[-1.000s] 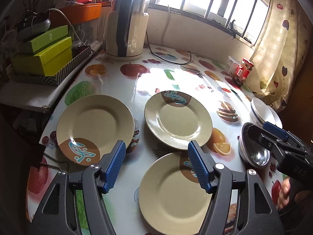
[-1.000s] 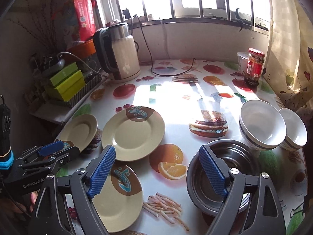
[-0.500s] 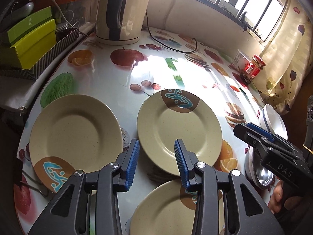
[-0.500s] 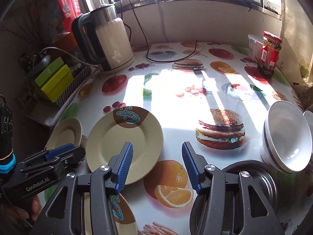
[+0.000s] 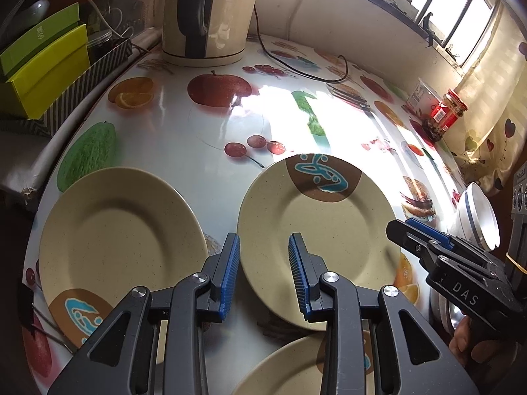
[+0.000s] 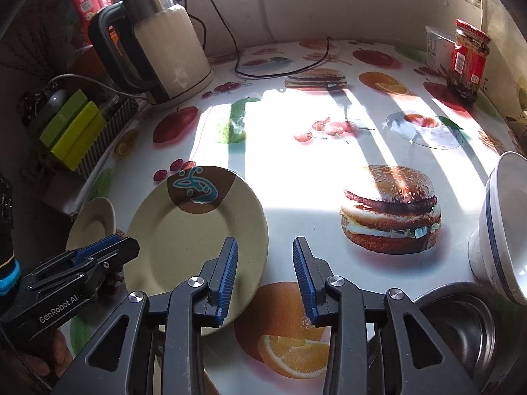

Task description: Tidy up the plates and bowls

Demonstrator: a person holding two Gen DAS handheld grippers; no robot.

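1. Since a second ago both grippers have come forward and down over the table (image 5: 204,151), and the jaws of each have just been closing. Nothing lies between either pair; both stand narrowed but apart.

2. Landmark: the middle plate (image 5: 316,230), the one with its brown-and-blue patch toward the window. All places below are reckoned from it.

3. Left of it, well apart across a strip of bare cloth, lies the left plate (image 5: 122,247), flat, its patch toward the near edge.

4. The left gripper (image 5: 263,273) hangs over the middle plate's near-left rim. Its right finger (image 5: 298,273) shows over the plate, its left finger over the gap beside the rim. The rim thus lies between the fingers in this view, not pinched. How high above it, cannot tell.

5. Just nearer than the middle plate a third plate (image 5: 290,362) shows under the gripper body, mostly hidden.

6. The right gripper (image 6: 265,276) hangs off the middle plate's near-right rim; its left finger (image 6: 227,276) overlaps that rim, its right finger shows over the printed orange.

7. Further right: a steel bowl (image 6: 461,326), then a white bowl (image 6: 504,230) beyond it.

8. Judgement: the left gripper is better placed for a rim pinch on the middle plate.
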